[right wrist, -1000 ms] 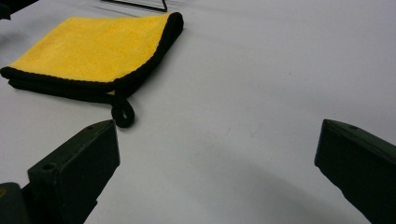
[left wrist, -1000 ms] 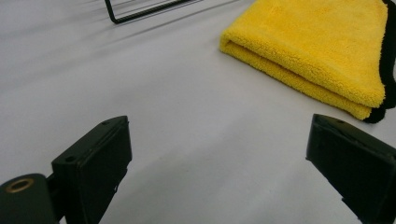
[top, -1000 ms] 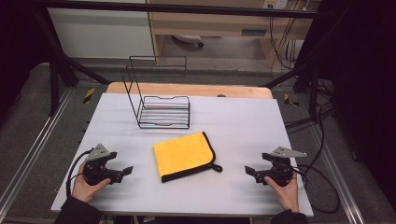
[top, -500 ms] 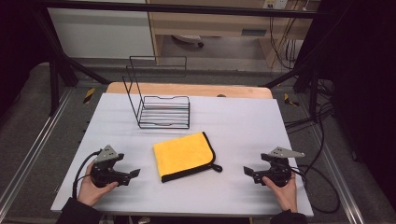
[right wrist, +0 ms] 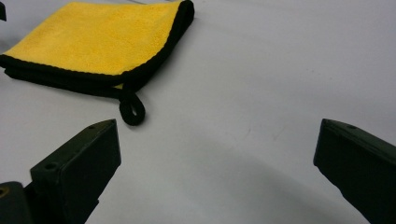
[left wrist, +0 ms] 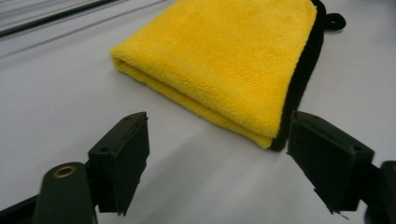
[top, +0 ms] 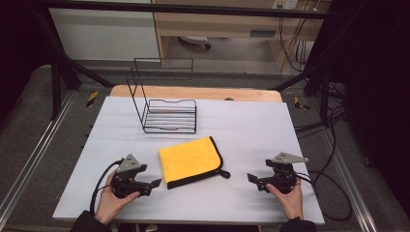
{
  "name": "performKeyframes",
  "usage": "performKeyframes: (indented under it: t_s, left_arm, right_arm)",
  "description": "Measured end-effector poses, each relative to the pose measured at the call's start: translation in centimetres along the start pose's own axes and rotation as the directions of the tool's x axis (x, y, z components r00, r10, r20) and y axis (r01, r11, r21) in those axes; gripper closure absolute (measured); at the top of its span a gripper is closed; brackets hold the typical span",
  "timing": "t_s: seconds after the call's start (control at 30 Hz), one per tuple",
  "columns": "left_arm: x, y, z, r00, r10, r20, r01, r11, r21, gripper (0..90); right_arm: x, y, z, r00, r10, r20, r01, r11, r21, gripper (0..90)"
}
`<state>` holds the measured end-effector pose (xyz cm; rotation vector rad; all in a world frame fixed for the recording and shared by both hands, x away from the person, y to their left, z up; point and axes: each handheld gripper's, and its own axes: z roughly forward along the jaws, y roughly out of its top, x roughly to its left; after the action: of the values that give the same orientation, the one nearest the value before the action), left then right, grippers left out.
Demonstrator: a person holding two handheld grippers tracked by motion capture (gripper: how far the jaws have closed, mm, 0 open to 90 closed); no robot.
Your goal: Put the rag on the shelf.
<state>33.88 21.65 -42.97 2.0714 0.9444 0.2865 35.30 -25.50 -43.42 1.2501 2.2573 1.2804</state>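
Just beside the folded yellow microfibre cloth point(top: 192, 161), at its near left corner: left gripper point(top: 153, 183), jaws parted wide though just closing a little, nothing between them, corner of cloth lying right ahead of the pads, untouched. Held low over the white table point(top: 241, 125) by the left hand point(top: 112, 203), pointed at the cloth. Well apart from the cloth's hanging loop point(right wrist: 132, 110): right gripper point(top: 253, 179), spread wide, empty, aimed back toward the cloth, right hand point(top: 288, 198) behind.

High view looks down; both low, close gripper views share the yellow cloth point(top: 191, 161)
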Motion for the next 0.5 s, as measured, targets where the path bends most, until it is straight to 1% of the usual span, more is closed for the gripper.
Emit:
performKeyframes:
  t_s: [0.03, 0.07, 0.13, 0.17, 0.2, 0.23, 0.33, 0.4, 0.47, 0.5]
  left_arm:
    - [-0.3, 0.1, 0.3, 1.0000, 0.005, 0.003, -0.005, 1.0000, 0.006, 22.8]
    - [-0.7, 0.1, 0.5, 0.9999, 0.008, 0.007, -0.008, 0.9999, 0.012, 26.8]
    - [-1.4, 0.3, 1.0, 0.9998, 0.021, 0.007, -0.021, 0.9994, 0.025, 32.0]
    - [-1.8, 0.3, 1.3, 0.9996, 0.029, 0.004, -0.030, 0.9990, 0.033, 32.0]
    - [-2.2, 0.3, 1.5, 0.9995, 0.032, 0.002, -0.032, 0.9987, 0.040, 34.4]
    - [-2.4, 0.4, 1.7, 0.9993, 0.038, 0.000, -0.038, 0.9981, 0.049, 38.9]
    - [-3.1, 0.4, 2.4, 0.9993, 0.037, -0.007, -0.037, 0.9968, 0.070, 45.7]
    - [-3.4, 0.4, 2.8, 0.9996, 0.027, -0.009, -0.026, 0.9965, 0.079, 48.8]
    - [-3.6, 0.3, 3.1, 0.9992, 0.029, -0.028, -0.027, 0.9961, 0.085, 51.7]
    - [-3.7, 0.2, 3.2, 0.9991, 0.026, -0.034, -0.023, 0.9961, 0.085, 51.7]
  right_arm:
    - [0.0, 0.0, 0.0, 1.0000, 0.000, 0.000, 0.000, 1.000, 0.000, 1.4]
    - [0.1, 0.1, 0.1, 1.0000, -0.008, 0.001, 0.008, 1.000, 0.004, 1.7]
    - [0.3, 0.2, 0.3, 0.9999, -0.010, 0.003, 0.010, 1.000, 0.007, 1.8]
    - [0.3, 0.2, 0.3, 0.9999, -0.010, 0.003, 0.010, 1.000, 0.007, 1.8]
    - [0.4, 0.2, 0.4, 1.0000, -0.008, 0.003, 0.008, 1.000, 0.006, 1.9]
    - [0.6, 0.3, 0.5, 0.9999, -0.011, 0.001, 0.011, 1.000, 0.008, 2.2]
    - [0.9, 0.4, 0.8, 0.9999, -0.015, -0.004, 0.015, 1.000, 0.016, 3.1]
    - [1.2, 0.5, 1.0, 0.9998, -0.012, -0.012, 0.013, 1.000, 0.012, 4.4]
    - [1.5, 0.7, 1.4, 0.9997, -0.011, -0.024, 0.011, 1.000, 0.012, 5.6]
    - [1.5, 0.7, 1.4, 0.9997, -0.011, -0.024, 0.011, 1.000, 0.012, 5.6]
